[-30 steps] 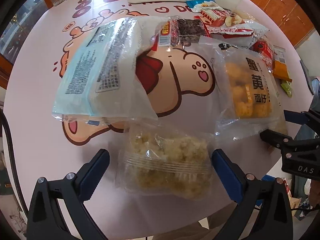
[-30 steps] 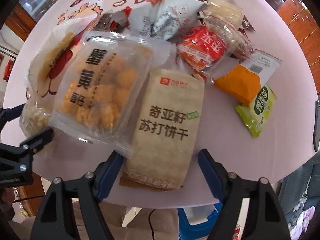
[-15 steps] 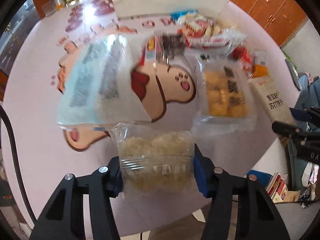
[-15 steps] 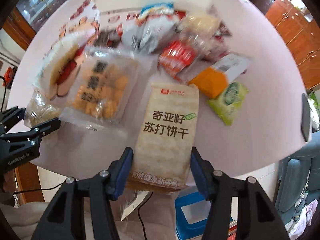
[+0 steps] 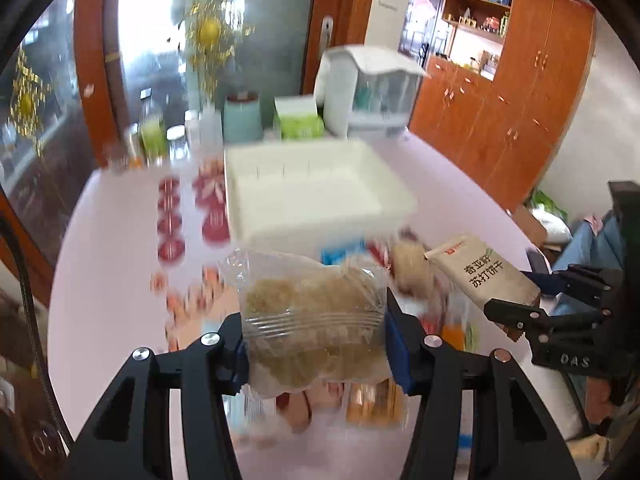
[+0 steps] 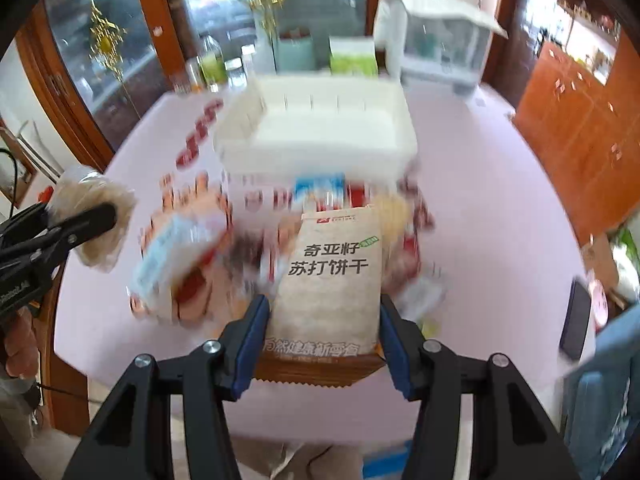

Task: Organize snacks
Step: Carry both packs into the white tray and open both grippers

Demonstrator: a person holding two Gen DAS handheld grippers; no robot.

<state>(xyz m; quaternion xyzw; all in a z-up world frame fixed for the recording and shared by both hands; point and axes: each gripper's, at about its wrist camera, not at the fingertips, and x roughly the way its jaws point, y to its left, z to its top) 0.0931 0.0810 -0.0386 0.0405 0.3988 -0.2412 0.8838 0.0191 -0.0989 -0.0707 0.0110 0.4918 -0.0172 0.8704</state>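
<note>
My left gripper (image 5: 316, 344) is shut on a clear bag of pale puffed snacks (image 5: 312, 320) and holds it up above the table. My right gripper (image 6: 322, 340) is shut on a beige soda cracker pack (image 6: 332, 280) with Chinese print, also lifted; that pack shows in the left wrist view (image 5: 480, 272). The left gripper with its bag shows at the left of the right wrist view (image 6: 92, 228). A white open bin (image 5: 312, 200) stands ahead on the pink table; it also shows in the right wrist view (image 6: 320, 128).
A blurred pile of other snack packs (image 6: 192, 256) lies on the table (image 6: 480, 200) below and before the bin. Jars, a teal canister (image 5: 242, 116), a green box and a white appliance (image 5: 368, 92) stand at the far edge. A dark phone (image 6: 576, 320) lies at right.
Both grippers closed on their packs and lifted them off the table. Both views tilted up from the table top toward the bin and the room.
</note>
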